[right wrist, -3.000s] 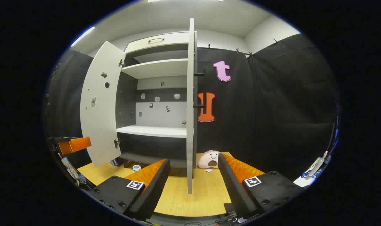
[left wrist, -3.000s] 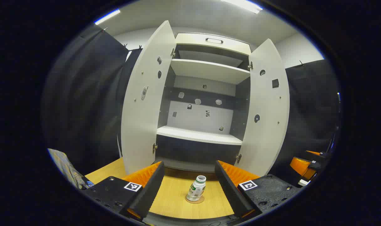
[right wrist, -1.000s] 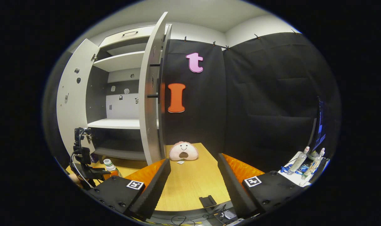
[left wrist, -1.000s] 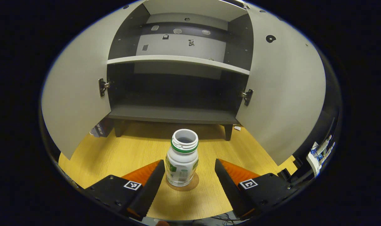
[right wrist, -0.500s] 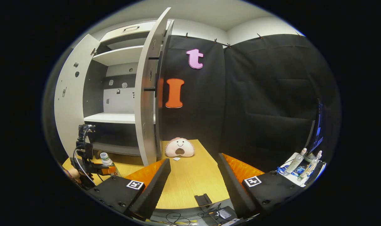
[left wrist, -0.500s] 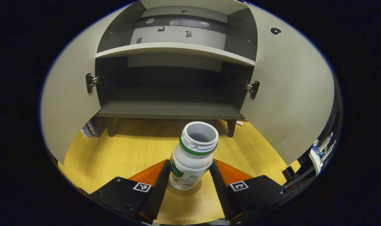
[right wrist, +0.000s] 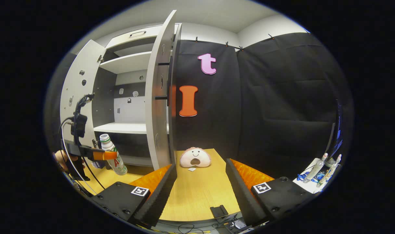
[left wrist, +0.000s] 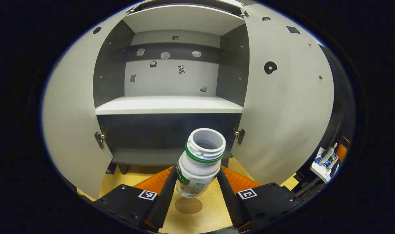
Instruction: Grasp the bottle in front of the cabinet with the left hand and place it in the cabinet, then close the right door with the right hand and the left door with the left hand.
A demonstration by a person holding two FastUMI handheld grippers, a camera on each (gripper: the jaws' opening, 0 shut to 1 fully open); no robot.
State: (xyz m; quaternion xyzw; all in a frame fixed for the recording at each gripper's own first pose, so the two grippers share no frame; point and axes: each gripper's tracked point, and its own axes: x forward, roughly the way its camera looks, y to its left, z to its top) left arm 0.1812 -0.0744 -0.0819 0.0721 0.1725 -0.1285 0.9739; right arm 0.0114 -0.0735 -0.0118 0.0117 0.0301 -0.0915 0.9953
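In the lower centre of the left gripper view, the left gripper (left wrist: 197, 182) pinches the bottle (left wrist: 199, 169) low on its body, clear above the table (left wrist: 197, 217), ready for the cabinet (left wrist: 168, 105) shelf. The right gripper (right wrist: 200, 185) waits wide apart near the right door (right wrist: 156, 107).

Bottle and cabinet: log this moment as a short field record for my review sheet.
bottle: uncapped, lifted clear of the table, tilted
left hand-held gripper: shut on bottle
right hand-held gripper: open, holding nothing
coaster: bare on table, below the bottle
cabinet: both doors open
placing: not yet done
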